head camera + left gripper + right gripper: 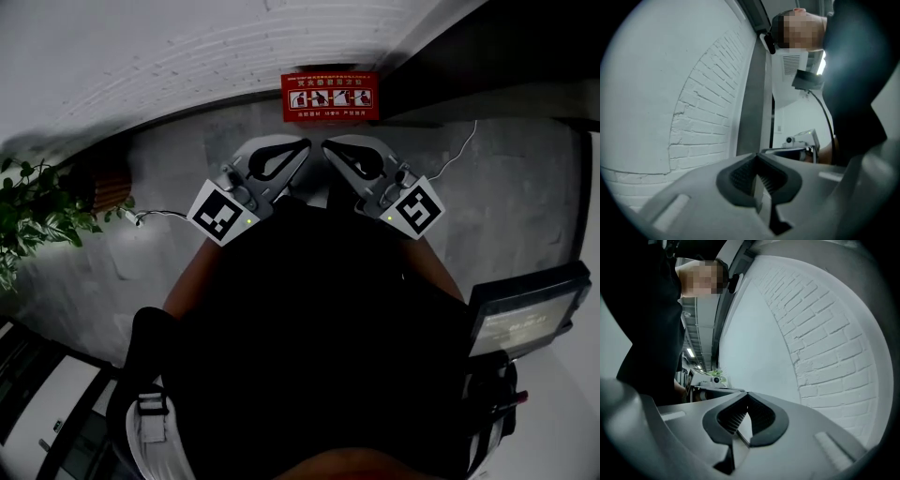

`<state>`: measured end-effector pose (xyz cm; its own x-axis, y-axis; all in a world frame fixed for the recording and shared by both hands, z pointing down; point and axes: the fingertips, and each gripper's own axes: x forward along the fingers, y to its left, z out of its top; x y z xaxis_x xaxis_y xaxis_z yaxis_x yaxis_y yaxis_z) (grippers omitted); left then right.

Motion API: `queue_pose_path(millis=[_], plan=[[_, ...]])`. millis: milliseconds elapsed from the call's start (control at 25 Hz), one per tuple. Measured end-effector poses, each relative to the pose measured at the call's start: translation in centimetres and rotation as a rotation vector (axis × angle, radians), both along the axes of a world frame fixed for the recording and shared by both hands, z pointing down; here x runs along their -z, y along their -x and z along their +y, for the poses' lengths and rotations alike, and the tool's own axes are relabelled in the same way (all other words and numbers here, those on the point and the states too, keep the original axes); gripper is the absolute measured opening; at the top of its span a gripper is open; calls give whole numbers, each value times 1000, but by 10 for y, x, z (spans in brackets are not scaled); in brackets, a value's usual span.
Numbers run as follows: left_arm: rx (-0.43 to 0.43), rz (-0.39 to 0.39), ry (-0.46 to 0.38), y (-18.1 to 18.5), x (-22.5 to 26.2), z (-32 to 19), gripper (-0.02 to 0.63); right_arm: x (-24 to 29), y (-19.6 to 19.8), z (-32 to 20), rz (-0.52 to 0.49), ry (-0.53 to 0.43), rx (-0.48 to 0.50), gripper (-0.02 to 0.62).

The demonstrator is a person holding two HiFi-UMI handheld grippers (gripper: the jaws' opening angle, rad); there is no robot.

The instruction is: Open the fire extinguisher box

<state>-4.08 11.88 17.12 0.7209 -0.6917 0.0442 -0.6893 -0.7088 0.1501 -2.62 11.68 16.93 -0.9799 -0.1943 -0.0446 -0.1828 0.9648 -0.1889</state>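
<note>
While hovering side by side before the person's dark top (pixel 319 309), left hand-held gripper (pixel 298 150) and right hand-held gripper (pixel 336 152) are showing jaws together, nothing between. Red fire extinguisher box (pixel 330 97) is sitting ahead, apart, against the brick wall (pixel 187 47). Plant (pixel 37 211) is standing left, monitor (pixel 525 314) right.

A white-painted brick wall (pixel 187 47) runs across the top of the head view and meets a mottled grey concrete floor (pixel 525 206). A green leafy plant (pixel 33 211) stands at the left edge. Low at the right sits a dark flat panel (pixel 530 314), perhaps a screen. The room is dim. Bright ceiling strip lights (pixel 689 352) show far off in the right gripper view.
</note>
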Motion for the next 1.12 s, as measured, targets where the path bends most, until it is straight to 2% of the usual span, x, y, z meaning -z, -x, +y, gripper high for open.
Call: queue_pose_path(millis=[240,480,720,920,1040,1120], plan=[[91,-56,19,-60,-6,-32,3,-5,-53,-47,-21,29,81,8],[182,-96,68,-66,-25,-51,3,-46,-63,-76,40,119,124,9],[208,-80,128,-47,-62,-62,3,-105,-46,-102,100,239,96,9],[181,-77,180,-32,-127,-79,3,-178,-32,-127,161,314,17,9],[181,-60,192,-30,-167,-93,3,-233,-33,-139,196,331,-42,9],[175,-56,204,-32,-198,-100,3,-273,-35,-143,213,377,-85,9]])
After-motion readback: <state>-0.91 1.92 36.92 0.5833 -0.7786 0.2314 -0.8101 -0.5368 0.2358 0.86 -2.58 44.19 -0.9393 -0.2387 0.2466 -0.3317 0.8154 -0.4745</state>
